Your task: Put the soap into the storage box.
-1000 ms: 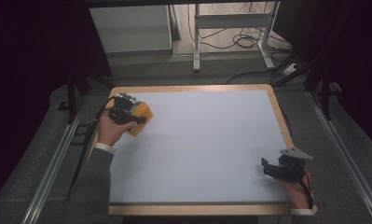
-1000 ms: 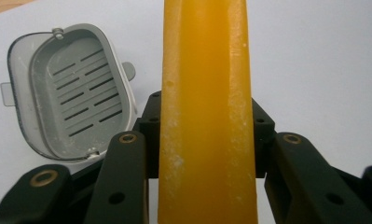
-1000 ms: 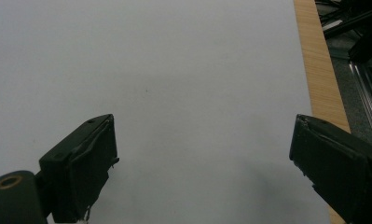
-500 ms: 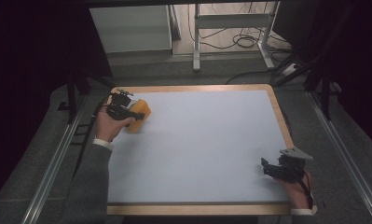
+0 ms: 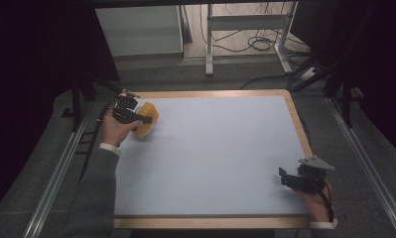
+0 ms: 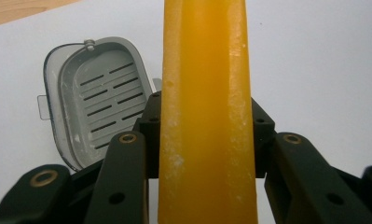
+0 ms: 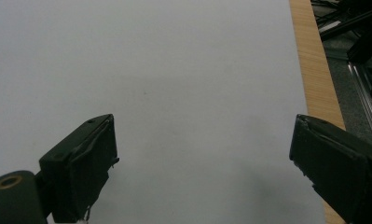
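My left gripper (image 5: 137, 118) is at the far left corner of the table, shut on a yellow-orange bar (image 5: 148, 121). In the left gripper view the bar (image 6: 207, 116) stands upright between the two black jaws, which press on its sides. Behind it and to the left, a grey slotted soap dish (image 6: 99, 102) lies on the white surface. My right gripper (image 5: 285, 177) rests near the table's front right corner. In its own view the right gripper (image 7: 202, 158) is open wide, with nothing between the jaws.
A white mat (image 5: 210, 148) covers the table inside a wooden rim (image 7: 314, 60). Metal rails run along both sides. Beyond the far edge are a white cabinet (image 5: 138, 32), a metal stand and cables on the floor.
My left hand with the bar has shifted slightly left and towards the far corner. The right gripper has stayed put.
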A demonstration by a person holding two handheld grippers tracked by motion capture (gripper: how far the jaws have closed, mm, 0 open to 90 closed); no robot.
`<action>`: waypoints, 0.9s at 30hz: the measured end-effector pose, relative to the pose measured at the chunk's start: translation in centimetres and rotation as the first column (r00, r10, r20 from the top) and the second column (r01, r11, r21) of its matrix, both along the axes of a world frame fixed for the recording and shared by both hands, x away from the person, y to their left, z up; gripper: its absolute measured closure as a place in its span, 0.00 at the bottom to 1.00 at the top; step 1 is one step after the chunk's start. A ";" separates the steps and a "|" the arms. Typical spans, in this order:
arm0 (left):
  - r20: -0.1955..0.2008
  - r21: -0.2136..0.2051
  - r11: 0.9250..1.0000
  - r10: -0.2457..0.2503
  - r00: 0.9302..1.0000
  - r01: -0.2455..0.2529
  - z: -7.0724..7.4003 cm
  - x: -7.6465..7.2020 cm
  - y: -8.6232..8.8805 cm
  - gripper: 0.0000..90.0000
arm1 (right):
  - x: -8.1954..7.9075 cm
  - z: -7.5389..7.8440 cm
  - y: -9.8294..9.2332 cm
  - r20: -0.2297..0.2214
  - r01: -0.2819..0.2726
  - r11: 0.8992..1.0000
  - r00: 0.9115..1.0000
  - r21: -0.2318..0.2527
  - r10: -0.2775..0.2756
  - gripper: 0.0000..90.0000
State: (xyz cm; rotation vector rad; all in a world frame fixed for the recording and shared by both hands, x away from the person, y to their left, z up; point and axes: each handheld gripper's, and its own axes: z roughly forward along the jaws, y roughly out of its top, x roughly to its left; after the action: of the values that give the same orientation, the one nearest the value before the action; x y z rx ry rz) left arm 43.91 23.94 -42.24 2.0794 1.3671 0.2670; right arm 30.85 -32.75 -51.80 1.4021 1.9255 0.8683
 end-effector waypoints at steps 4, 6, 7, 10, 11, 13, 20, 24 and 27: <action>-0.006 -0.002 1.000 0.010 1.000 -0.010 -0.1 0.5 0.2 0.68 | 0.0 0.0 0.0 -0.001 -0.001 1.000 1.000 -0.001 0.001 0.08; -0.010 -0.008 1.000 0.019 1.000 -0.019 -0.3 0.8 0.3 0.68 | 0.0 0.0 0.0 -0.002 0.000 1.000 1.000 -0.003 0.000 0.08; -0.012 -0.006 1.000 0.022 1.000 -0.022 -0.4 0.9 0.4 0.68 | 0.0 0.0 0.0 -0.002 0.000 1.000 1.000 -0.003 0.000 0.08; -0.017 -0.005 0.999 0.033 0.999 -0.033 -0.5 1.4 0.6 0.67 | 0.0 0.0 0.0 0.000 -0.001 1.000 1.000 -0.005 0.001 0.08; -0.019 -0.006 0.999 0.035 0.999 -0.035 -0.6 1.5 0.6 0.67 | 0.0 0.0 0.0 0.000 0.001 1.000 1.000 -0.002 -0.001 0.08; -0.021 -0.012 0.999 0.045 0.999 -0.045 -0.6 1.9 0.8 0.68 | 0.0 0.0 0.0 -0.001 0.003 1.000 1.000 -0.001 -0.003 0.08; -0.026 -0.026 0.996 0.085 0.996 -0.085 -1.1 2.9 1.8 0.67 | 0.0 0.0 0.0 -0.001 0.000 1.000 1.000 -0.004 0.000 0.08; -0.026 -0.039 0.994 0.105 0.994 -0.106 -1.3 3.4 2.2 0.68 | 0.0 -0.1 0.0 -0.006 0.005 1.000 1.000 -0.005 -0.005 0.08; -0.027 -0.038 0.991 0.125 0.992 -0.126 -1.5 3.7 2.3 0.67 | 0.1 -0.2 0.1 -0.007 0.002 1.000 1.000 -0.009 -0.002 0.08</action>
State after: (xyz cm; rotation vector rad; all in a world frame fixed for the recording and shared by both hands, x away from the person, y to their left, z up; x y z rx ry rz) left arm 47.65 26.27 -43.74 1.9737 1.5085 0.2648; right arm 30.90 -32.68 -51.99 1.4032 1.9301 0.8535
